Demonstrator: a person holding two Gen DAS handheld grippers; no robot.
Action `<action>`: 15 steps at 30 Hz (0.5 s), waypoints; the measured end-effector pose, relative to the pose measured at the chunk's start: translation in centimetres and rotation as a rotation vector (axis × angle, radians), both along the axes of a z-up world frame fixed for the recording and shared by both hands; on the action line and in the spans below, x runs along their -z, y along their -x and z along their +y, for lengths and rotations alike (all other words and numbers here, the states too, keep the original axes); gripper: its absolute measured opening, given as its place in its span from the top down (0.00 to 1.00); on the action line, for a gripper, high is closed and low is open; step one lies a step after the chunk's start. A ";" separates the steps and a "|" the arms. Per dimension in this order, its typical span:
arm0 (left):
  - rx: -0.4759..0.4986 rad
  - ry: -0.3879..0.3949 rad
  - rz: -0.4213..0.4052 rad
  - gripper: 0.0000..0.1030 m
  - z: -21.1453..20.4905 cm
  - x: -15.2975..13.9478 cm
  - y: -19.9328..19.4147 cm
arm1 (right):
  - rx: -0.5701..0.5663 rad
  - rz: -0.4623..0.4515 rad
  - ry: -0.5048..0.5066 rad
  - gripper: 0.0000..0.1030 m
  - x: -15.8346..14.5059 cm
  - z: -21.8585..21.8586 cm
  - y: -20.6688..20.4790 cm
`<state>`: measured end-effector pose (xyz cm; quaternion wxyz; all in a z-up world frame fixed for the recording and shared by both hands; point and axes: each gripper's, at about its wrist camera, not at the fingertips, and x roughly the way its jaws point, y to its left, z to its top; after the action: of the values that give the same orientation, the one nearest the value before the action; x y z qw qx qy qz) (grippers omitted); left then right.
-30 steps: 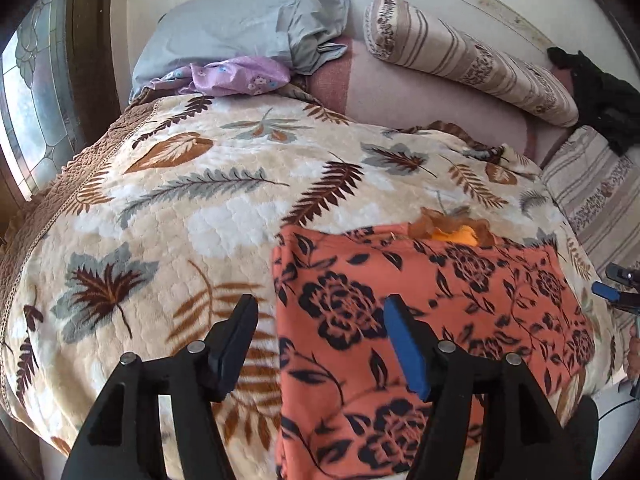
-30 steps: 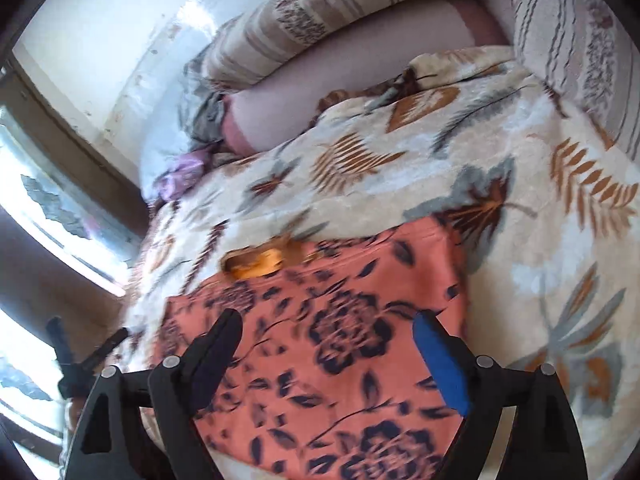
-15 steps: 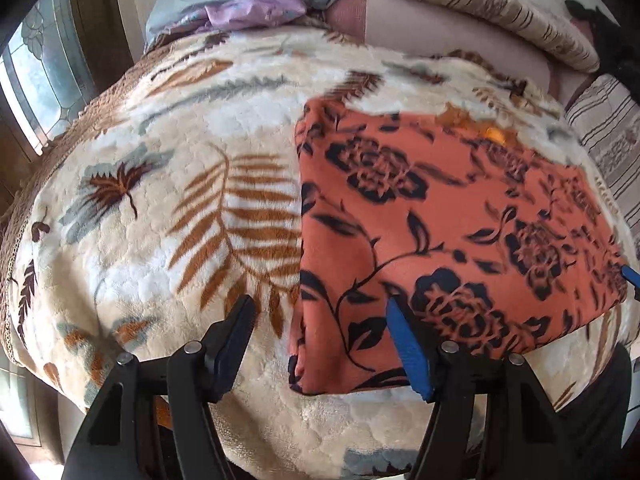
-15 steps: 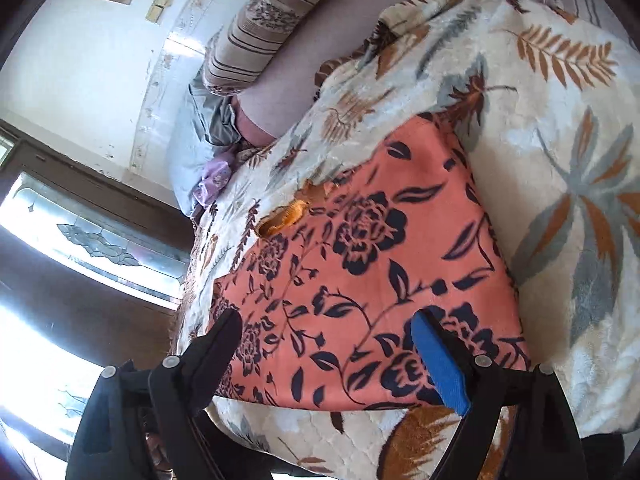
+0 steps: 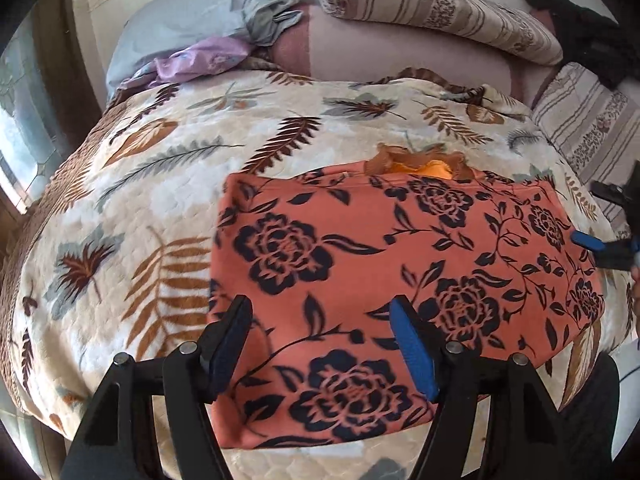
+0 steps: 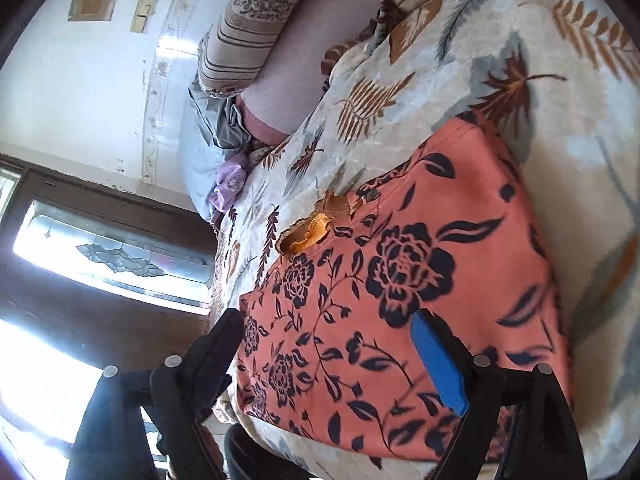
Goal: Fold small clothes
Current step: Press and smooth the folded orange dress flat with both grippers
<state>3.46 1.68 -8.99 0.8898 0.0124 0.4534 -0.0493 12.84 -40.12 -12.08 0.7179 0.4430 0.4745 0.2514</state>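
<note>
**Both grippers spread over the orange cloth**

Orange cloth [image 5: 400, 272] with dark blue roses, lying flat on the leaf-print blanket [image 5: 160, 208], folded into a rough rectangle. At its far edge, toward 12 o'clock in the left wrist view, a ruffled yellow-brown bit of fabric [image 5: 424, 164] poking out from under the fold.

Left gripper [image 5: 324, 344] low over the near left corner of the cloth, jaws spread and just now widening a touch more. Nothing pinched: cloth seen between the fingers, no pad pressing on it. Dark finger at 7 o'clock sitting right at the cloth's left edge, blue-padded finger [image 5: 412, 352] toward 5 o'clock over the pattern.

Right gripper [image 6: 328, 352] likewise wide apart, hovering at the near edge of the same cloth [image 6: 420, 280] in a strongly rolled view. Blue pad at 5 o'clock over the print, black finger at 7 o'clock past the cloth's corner, off the blanket's edge. Nothing gripped here either. Also visible at 3 o'clock in the left wrist view, blue tip right at the cloth's right edge; touching or not, cannot tell.

Beyond the blanket, toward 12 o'clock: grey pillow [image 5: 208, 12] with a lilac garment [image 5: 200, 60] beside it, striped bolster [image 5: 440, 16], black clothing [image 5: 592, 40] at 1 o'clock. Stained-glass window [image 6: 116, 256] at 9 o'clock in the right wrist view.
</note>
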 end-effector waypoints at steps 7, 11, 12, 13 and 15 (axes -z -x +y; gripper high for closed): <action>0.039 -0.031 0.098 0.30 -2.6 4.0 -2.9 | 0.227 0.070 -0.098 0.18 4.2 -4.8 -5.4; 0.037 -0.031 0.083 0.26 -2.5 4.8 -3.0 | 0.299 0.063 0.008 0.16 3.0 -8.3 -4.5; 0.042 -0.040 0.084 0.26 -2.6 4.8 -3.0 | 0.300 0.063 0.004 0.16 2.6 -8.8 -3.7; 0.042 -0.043 0.084 0.26 -2.7 4.7 -3.0 | 0.298 0.034 0.037 0.16 1.7 -9.1 -2.6; 0.036 -0.043 0.088 0.26 -2.6 4.4 -3.0 | 0.276 -0.025 0.077 0.16 -0.1 -9.4 0.4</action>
<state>6.49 -0.95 -13.43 0.8674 0.0374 0.4929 -0.0562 12.39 -49.52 -11.99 0.7680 0.4729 0.4096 0.1371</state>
